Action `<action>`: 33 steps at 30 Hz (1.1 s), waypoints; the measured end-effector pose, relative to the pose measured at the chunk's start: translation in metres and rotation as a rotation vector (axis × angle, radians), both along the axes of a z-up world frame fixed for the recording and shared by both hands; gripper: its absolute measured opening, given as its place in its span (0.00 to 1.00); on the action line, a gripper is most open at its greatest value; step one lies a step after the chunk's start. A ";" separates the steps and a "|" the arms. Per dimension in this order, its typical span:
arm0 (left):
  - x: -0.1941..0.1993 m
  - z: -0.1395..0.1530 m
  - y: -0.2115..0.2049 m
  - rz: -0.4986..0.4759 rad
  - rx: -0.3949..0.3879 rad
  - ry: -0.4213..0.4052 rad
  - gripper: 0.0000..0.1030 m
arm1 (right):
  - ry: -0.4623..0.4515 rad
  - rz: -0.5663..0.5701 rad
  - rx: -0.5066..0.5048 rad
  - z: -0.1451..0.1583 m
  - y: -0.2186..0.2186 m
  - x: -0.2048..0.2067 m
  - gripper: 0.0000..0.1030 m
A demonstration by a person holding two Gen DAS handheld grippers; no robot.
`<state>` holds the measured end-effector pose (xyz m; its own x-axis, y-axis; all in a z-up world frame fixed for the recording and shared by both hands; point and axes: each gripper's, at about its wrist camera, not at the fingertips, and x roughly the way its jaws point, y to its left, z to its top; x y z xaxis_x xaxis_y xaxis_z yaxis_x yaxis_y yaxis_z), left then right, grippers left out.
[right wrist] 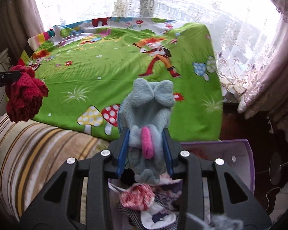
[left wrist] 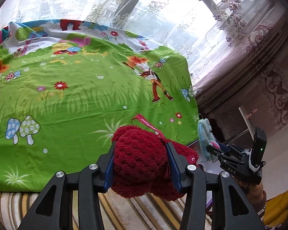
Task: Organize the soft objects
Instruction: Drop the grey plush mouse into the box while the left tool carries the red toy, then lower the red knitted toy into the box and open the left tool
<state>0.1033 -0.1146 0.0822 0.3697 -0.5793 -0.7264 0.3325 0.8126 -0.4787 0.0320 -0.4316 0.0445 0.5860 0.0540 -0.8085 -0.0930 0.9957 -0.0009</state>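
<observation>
The left tongs (left wrist: 140, 161) are clamped on a dark red knitted bundle (left wrist: 138, 157), held above the near edge of the green cartoon bedsheet (left wrist: 76, 95). The right tongs (right wrist: 146, 147) grip a pale blue plush toy (right wrist: 149, 111) over a purple box (right wrist: 245, 153).

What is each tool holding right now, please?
Left tool: closed on the red knitted item.
Right tool: closed on the blue plush toy.

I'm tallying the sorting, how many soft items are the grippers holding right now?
2. A red knit is clamped in the left gripper; a blue plush is clamped in the right gripper. More soft things lie in the box below, partly hidden.
</observation>
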 end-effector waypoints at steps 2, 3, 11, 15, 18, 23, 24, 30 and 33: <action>-0.002 0.003 -0.017 -0.031 -0.012 -0.005 0.47 | 0.017 -0.039 0.001 -0.007 -0.016 -0.018 0.37; -0.003 0.004 -0.026 -0.044 -0.017 -0.007 0.47 | 0.025 -0.060 0.001 -0.013 -0.023 -0.024 0.37; -0.014 0.003 -0.098 -0.142 -0.030 -0.003 0.47 | 0.120 -0.134 0.012 -0.094 -0.044 -0.027 0.41; -0.018 -0.004 -0.129 -0.170 -0.027 0.011 0.47 | 0.202 -0.123 0.038 -0.119 -0.046 -0.028 0.62; -0.019 -0.017 -0.153 -0.190 -0.018 0.043 0.47 | 0.176 -0.150 0.054 -0.108 -0.056 -0.047 0.74; -0.029 -0.040 -0.199 -0.259 0.020 0.076 0.47 | 0.132 -0.234 0.065 -0.080 -0.086 -0.094 0.78; -0.032 -0.046 -0.209 -0.285 0.031 0.080 0.47 | 0.129 -0.249 0.066 -0.076 -0.092 -0.104 0.78; -0.055 -0.081 -0.268 -0.434 0.148 0.100 0.47 | 0.110 -0.363 0.063 -0.058 -0.120 -0.147 0.78; -0.070 -0.096 -0.288 -0.506 0.230 0.094 0.47 | 0.092 -0.390 0.076 -0.054 -0.132 -0.160 0.78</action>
<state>0.0329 -0.4030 -0.0134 0.0146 -0.4903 -0.8714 0.6725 0.6497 -0.3543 -0.1278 -0.5637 -0.0099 0.4998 -0.0963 -0.8608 0.2956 0.9531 0.0650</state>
